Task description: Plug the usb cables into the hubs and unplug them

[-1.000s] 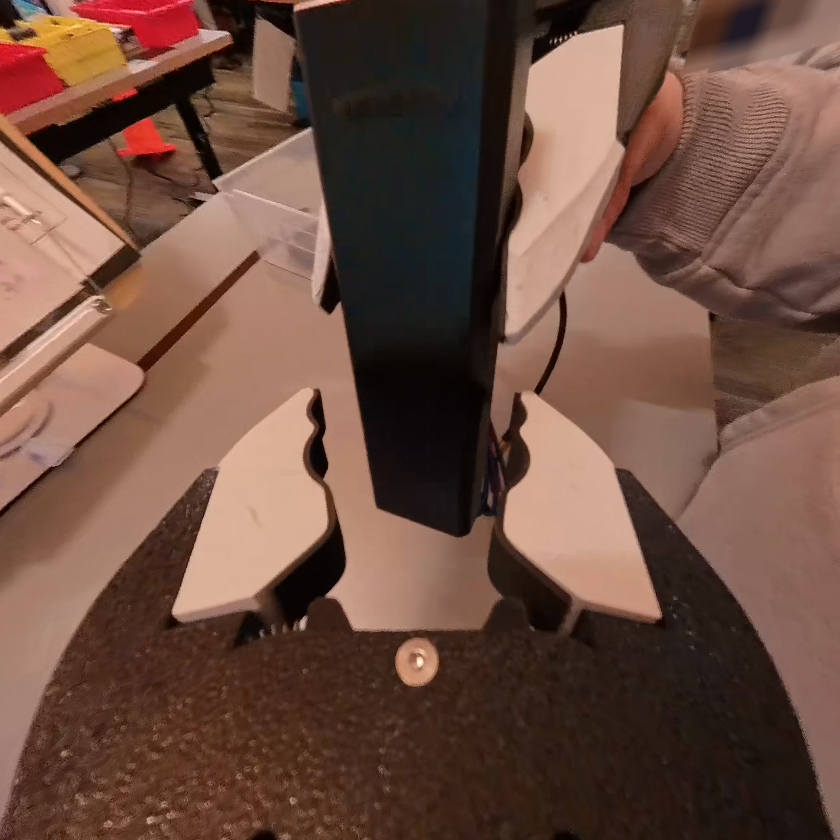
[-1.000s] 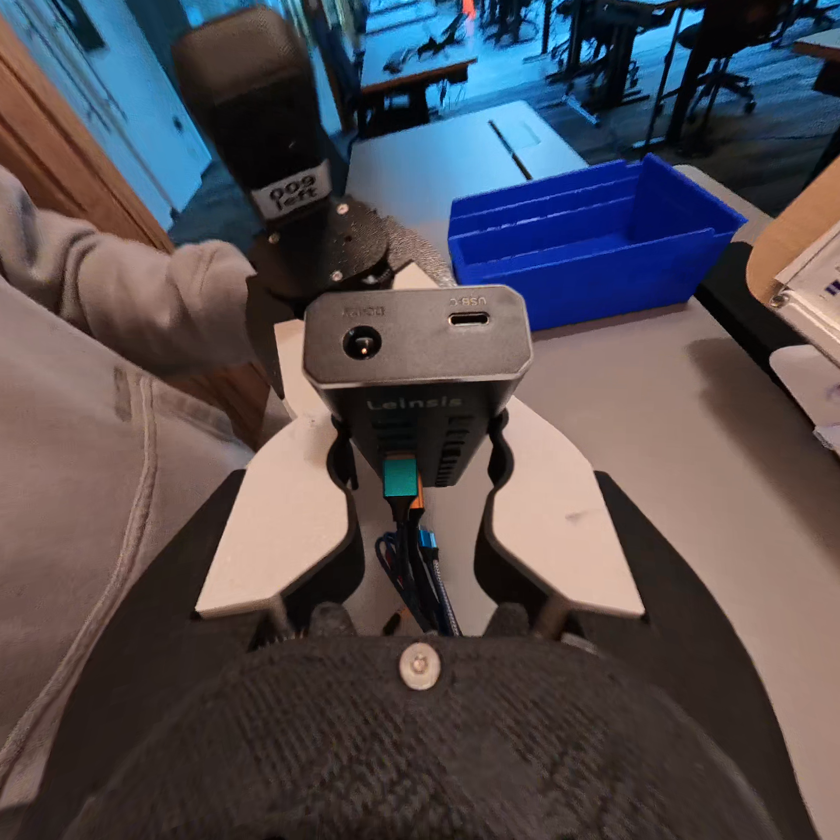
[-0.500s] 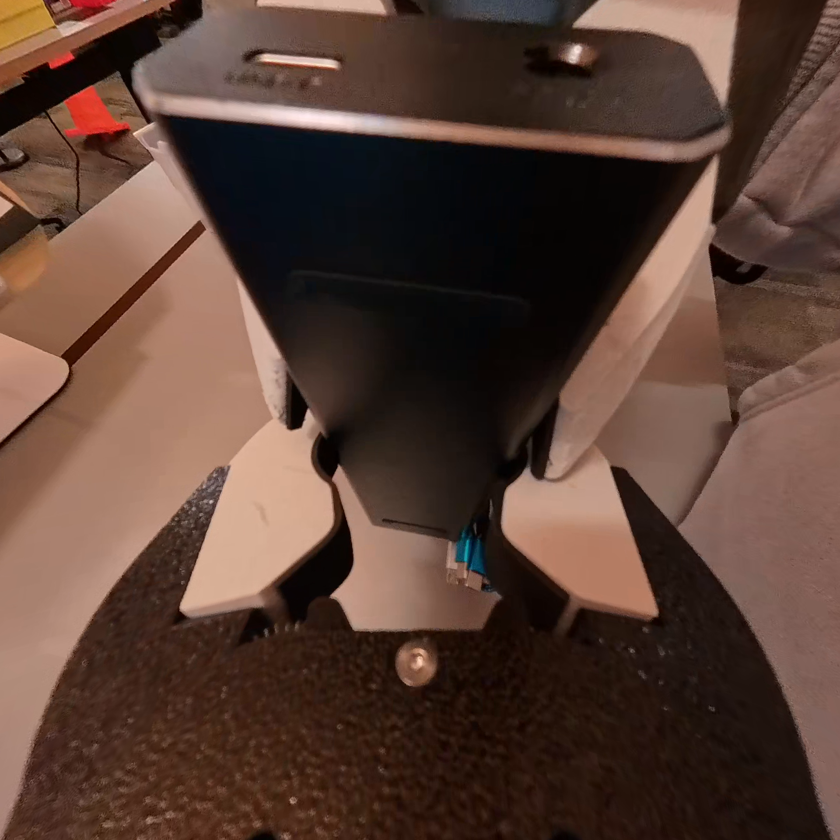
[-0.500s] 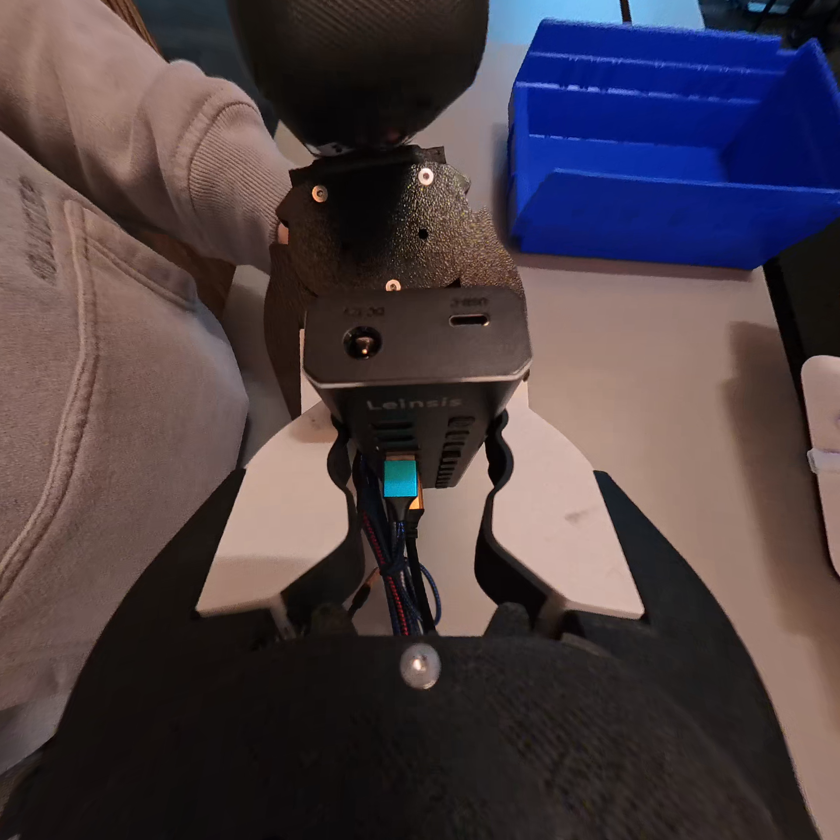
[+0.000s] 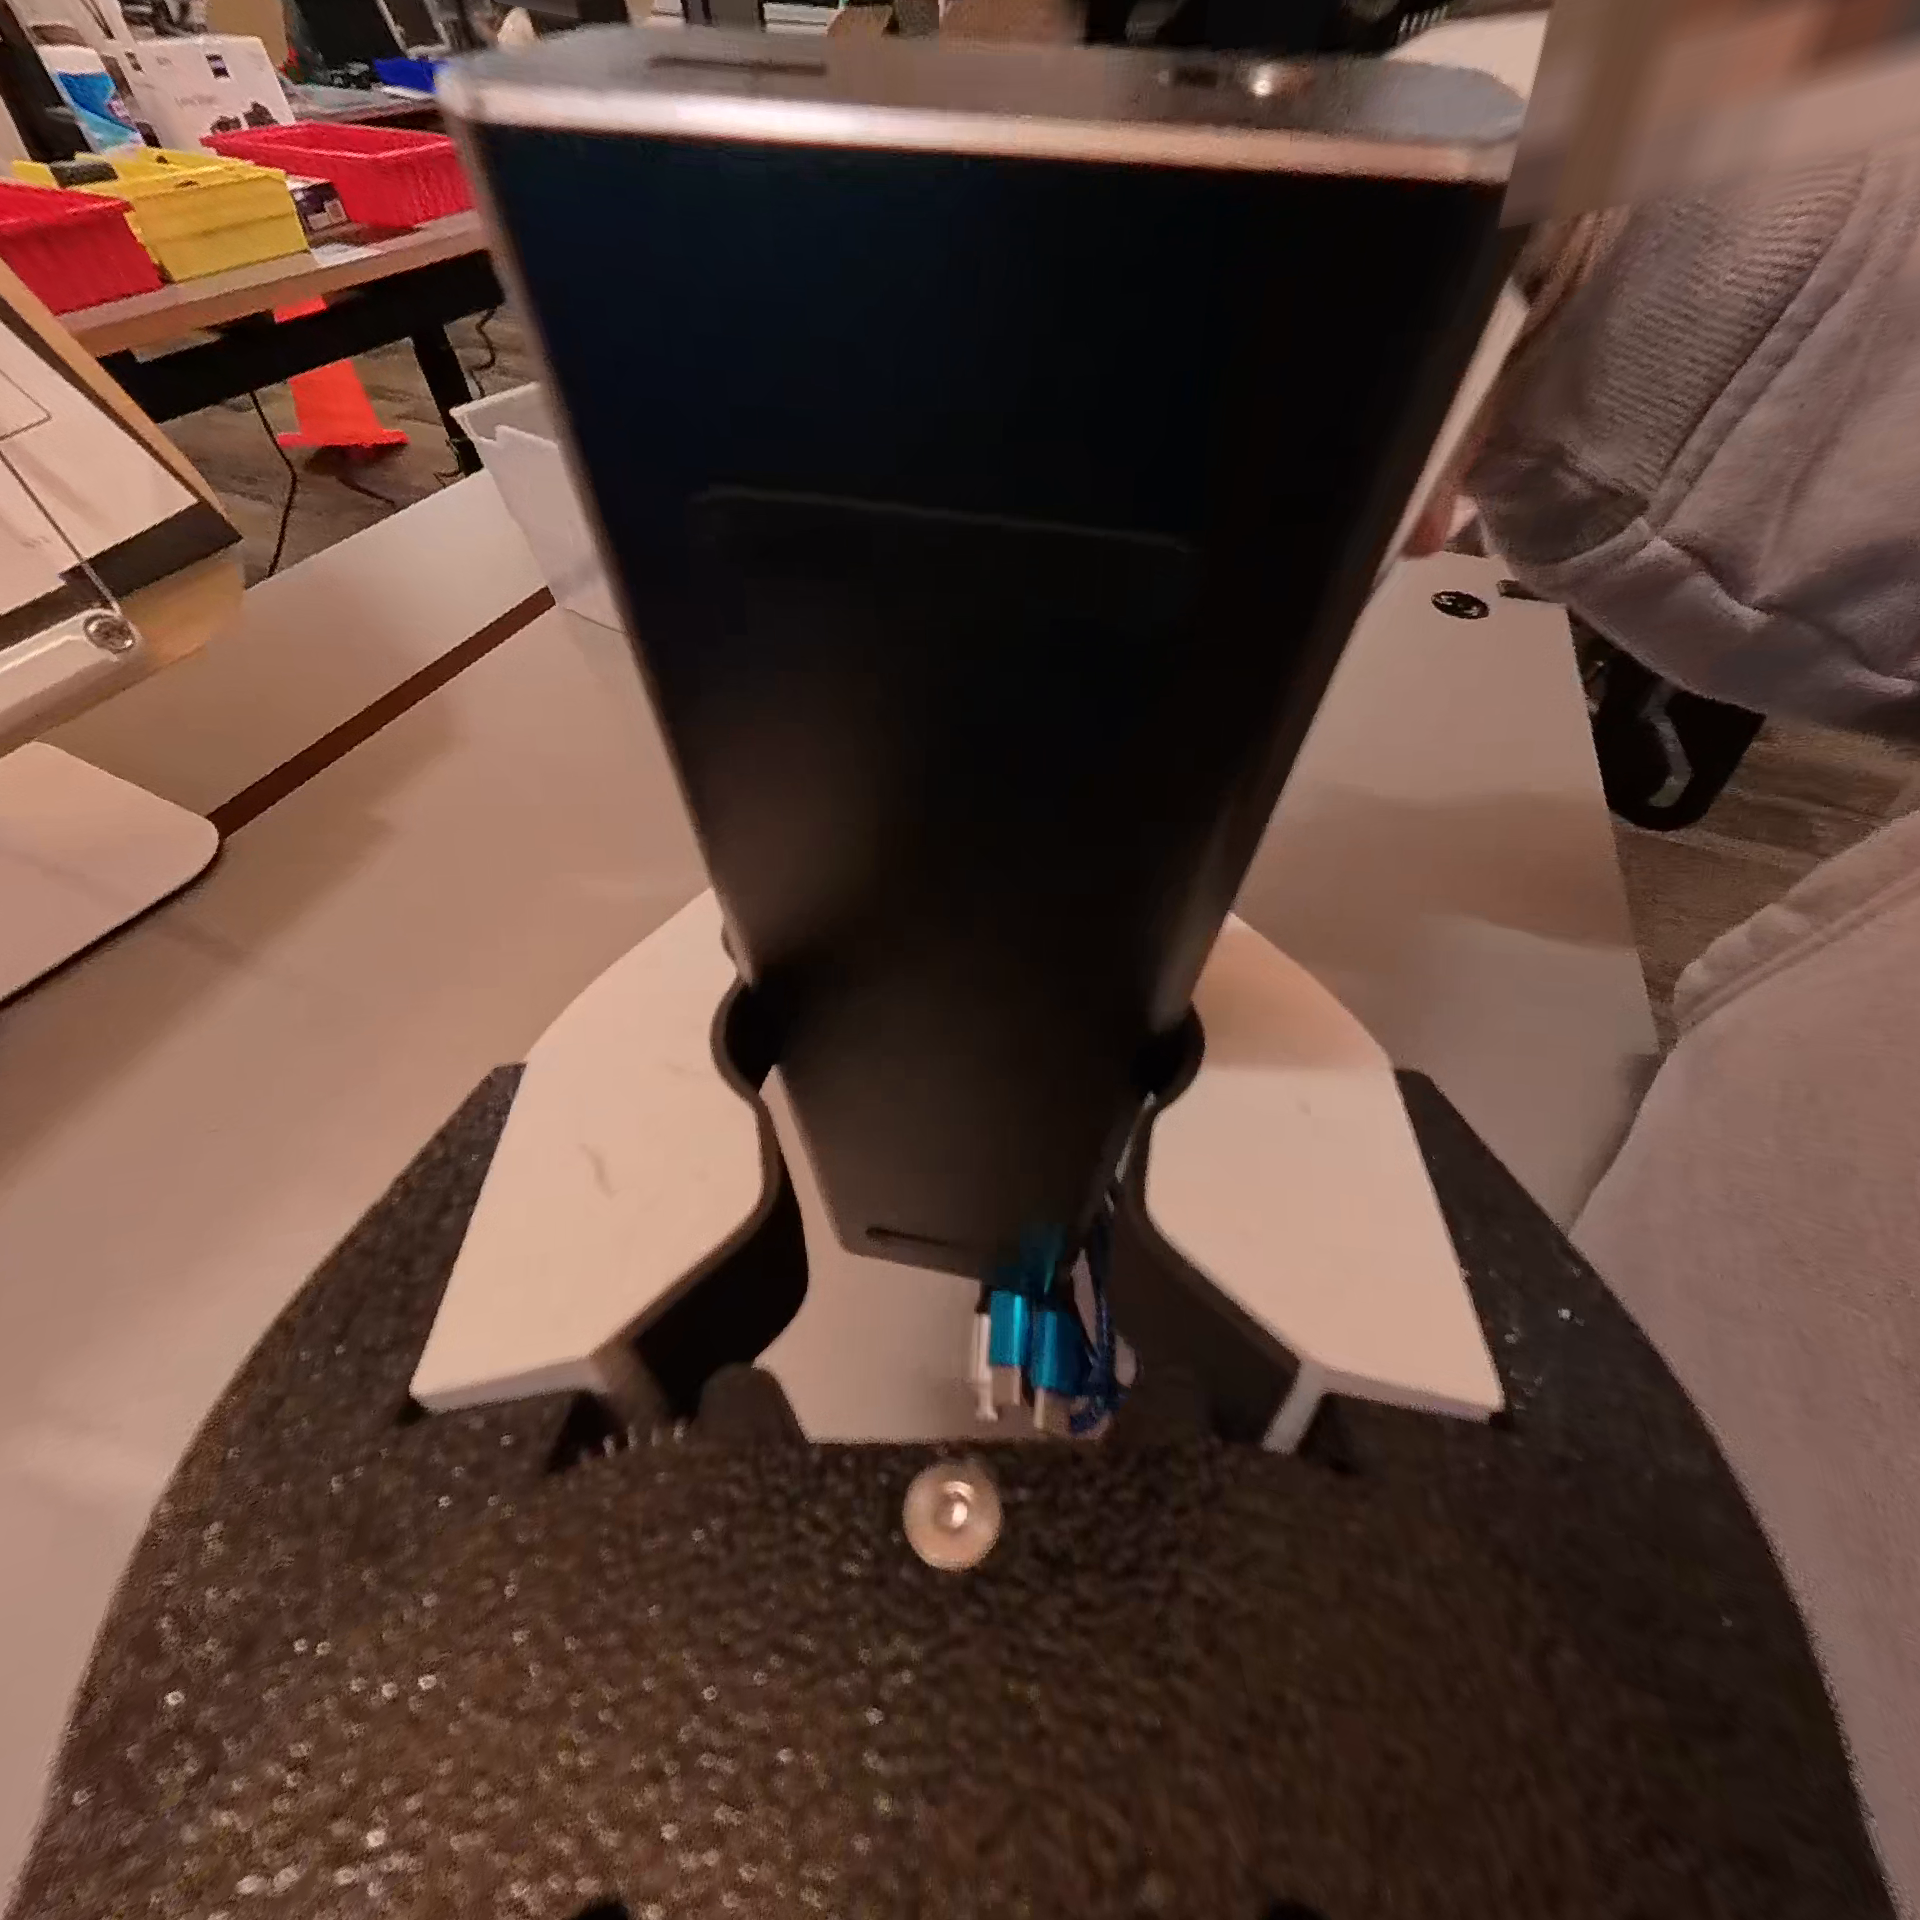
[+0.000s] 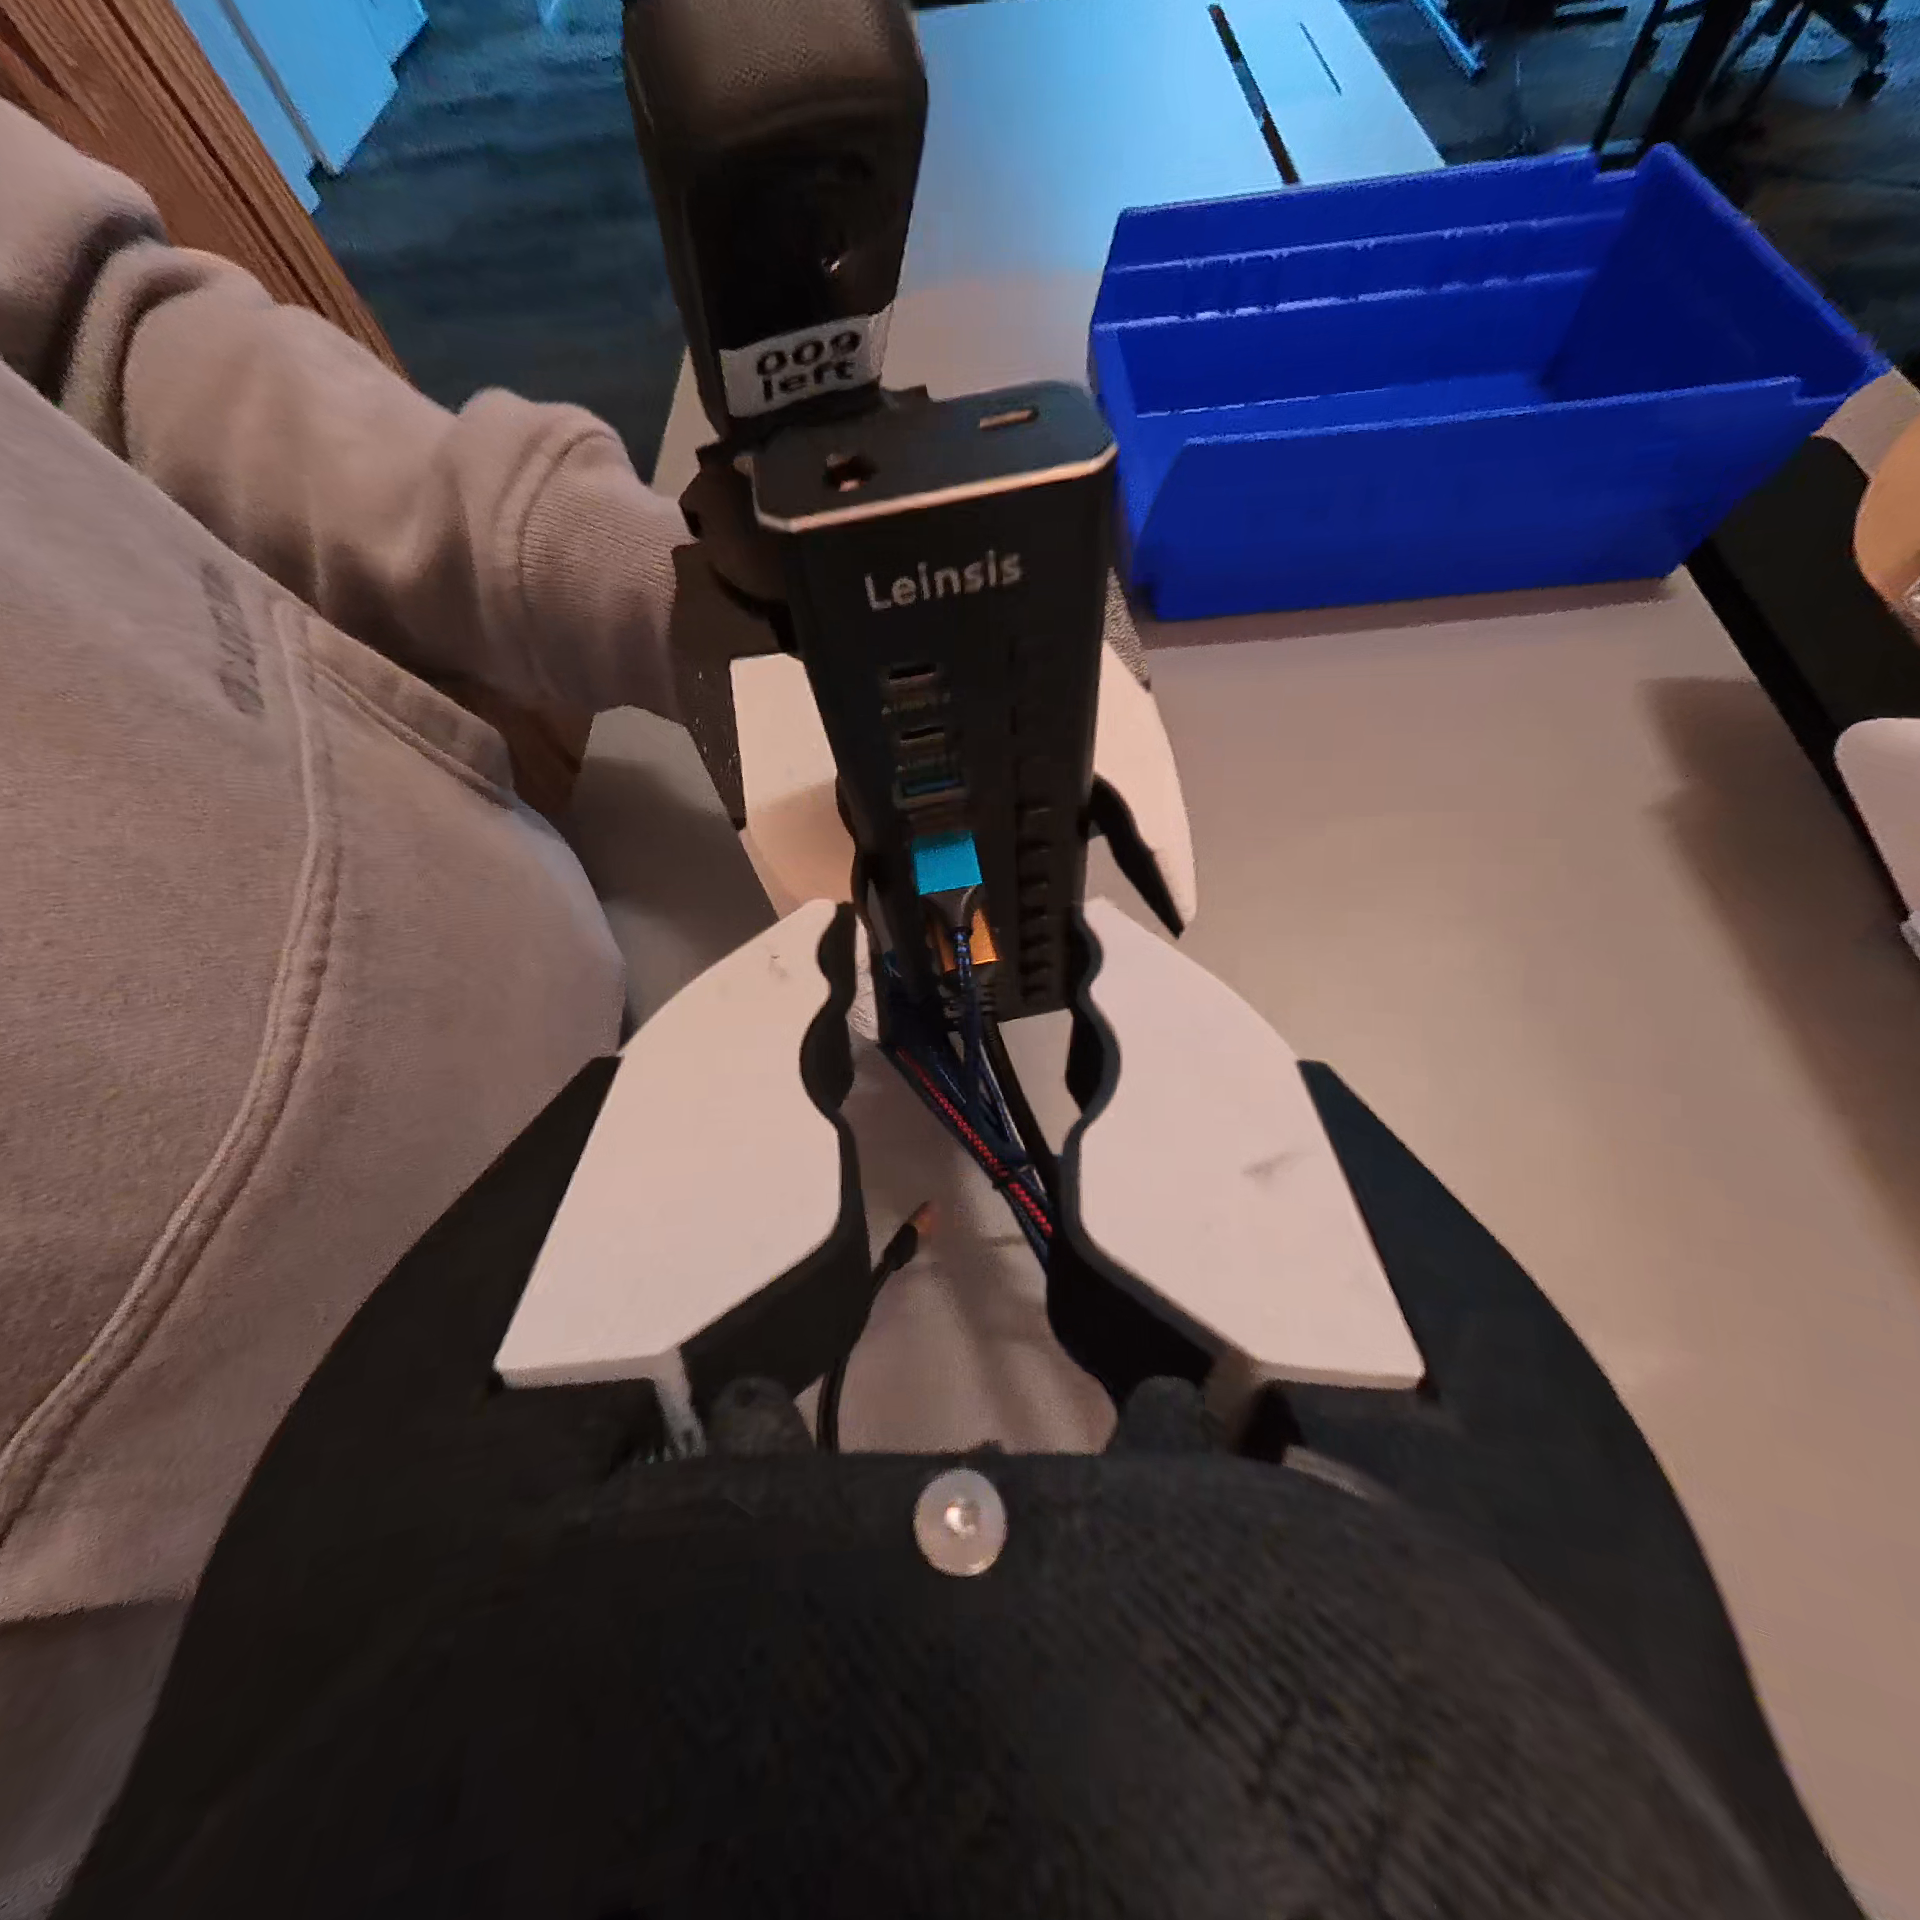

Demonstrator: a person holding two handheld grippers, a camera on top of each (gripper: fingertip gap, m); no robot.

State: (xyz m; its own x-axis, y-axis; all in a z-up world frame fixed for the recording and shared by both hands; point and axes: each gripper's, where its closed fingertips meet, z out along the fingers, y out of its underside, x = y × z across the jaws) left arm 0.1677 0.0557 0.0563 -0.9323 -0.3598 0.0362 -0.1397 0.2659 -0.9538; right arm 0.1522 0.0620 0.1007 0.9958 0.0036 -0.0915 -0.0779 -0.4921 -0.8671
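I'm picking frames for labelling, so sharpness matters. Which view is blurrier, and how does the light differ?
Left wrist view: warm light, the black USB hub looms close, its top edge smeared and bulged by the wide lens. Right wrist view: cooler, bluish light; hub ports and blue bin crisp, only the picture edges soft.

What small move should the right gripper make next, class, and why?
Probably ease the right gripper forward and close it on the blue plug. The left gripper clamps the hub, the plug sits in a port, and the right gripper is open just short of it.
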